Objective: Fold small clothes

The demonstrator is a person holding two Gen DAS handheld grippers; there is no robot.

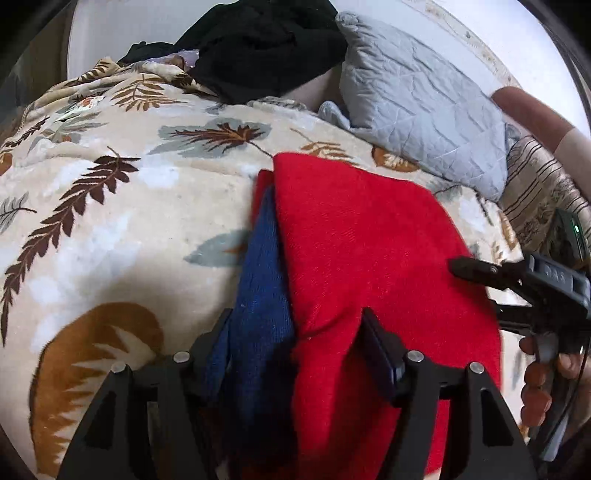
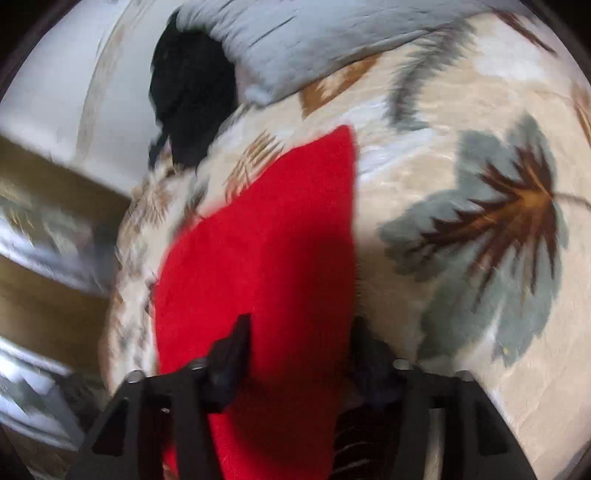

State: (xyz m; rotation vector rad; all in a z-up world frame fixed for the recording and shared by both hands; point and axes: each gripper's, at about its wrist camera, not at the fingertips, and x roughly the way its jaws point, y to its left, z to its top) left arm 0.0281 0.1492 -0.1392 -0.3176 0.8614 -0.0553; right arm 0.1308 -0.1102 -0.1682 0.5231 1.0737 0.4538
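Note:
A red knitted garment with a blue band along its left edge lies folded on the leaf-print blanket. My left gripper is open, its fingers straddling the garment's near end, blue band and red fold between them. My right gripper reaches in from the right over the garment's right edge. In the right wrist view, which is blurred, the right gripper is open with the red garment between its fingers.
A grey quilted pillow lies behind the garment. A pile of black clothing sits at the back; it also shows in the right wrist view. A striped cushion is at the right. A white wall stands behind.

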